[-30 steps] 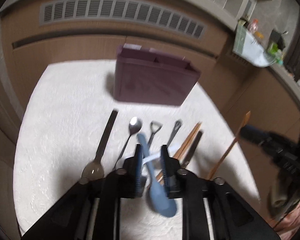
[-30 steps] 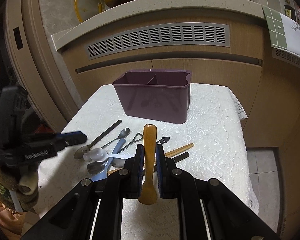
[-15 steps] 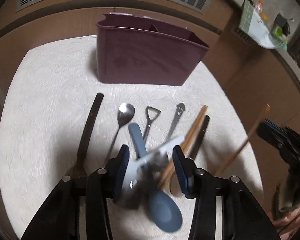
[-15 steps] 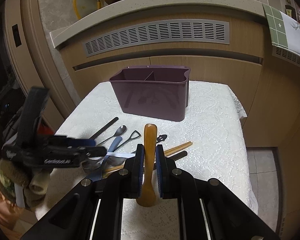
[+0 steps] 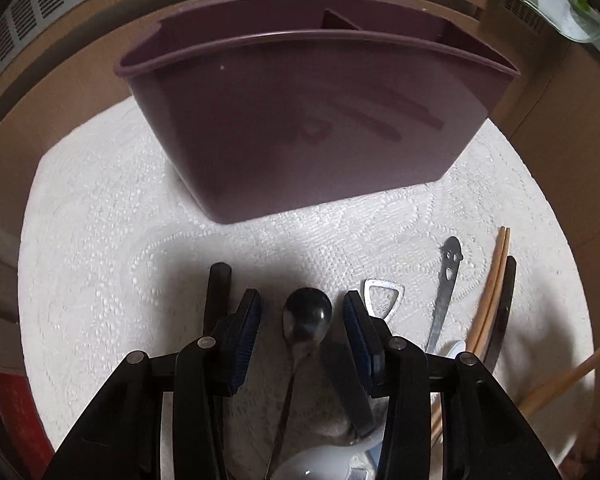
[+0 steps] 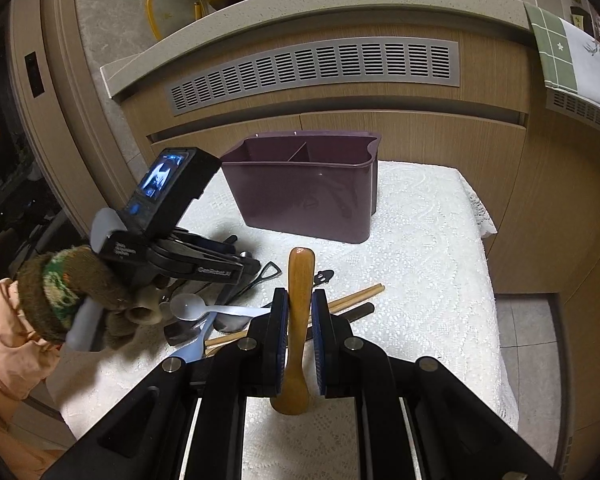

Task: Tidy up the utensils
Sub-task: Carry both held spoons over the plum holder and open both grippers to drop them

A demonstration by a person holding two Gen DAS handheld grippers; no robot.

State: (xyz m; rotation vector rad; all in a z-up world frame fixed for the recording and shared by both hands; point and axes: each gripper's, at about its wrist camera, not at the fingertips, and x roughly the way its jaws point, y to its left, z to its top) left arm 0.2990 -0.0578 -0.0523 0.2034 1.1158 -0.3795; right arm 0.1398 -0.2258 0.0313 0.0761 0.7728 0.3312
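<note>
A purple divided utensil caddy point(image 5: 320, 120) stands at the back of the white lace-covered table; it also shows in the right wrist view point(image 6: 304, 192). My left gripper point(image 5: 300, 312) is open, its jaws on either side of a metal spoon point(image 5: 306, 316) that lies on the cloth. My right gripper point(image 6: 297, 308) is shut on a wooden spoon point(image 6: 300, 320), held above the table in front of the caddy. A white plastic spoon point(image 6: 203, 308) lies across the utensil pile.
Beside the metal spoon lie a black-handled utensil point(image 5: 215, 292), a bottle opener point(image 5: 382, 300), a metal tool point(image 5: 448, 276), wooden chopsticks point(image 5: 492, 292) and a dark handle point(image 5: 504, 304). A wooden cabinet with a vent grille point(image 6: 320, 68) stands behind the table.
My left gripper let go of the white plastic spoon, opened, and moved forward and down over the metal spoon. My right gripper has stayed put with the wooden spoon.
</note>
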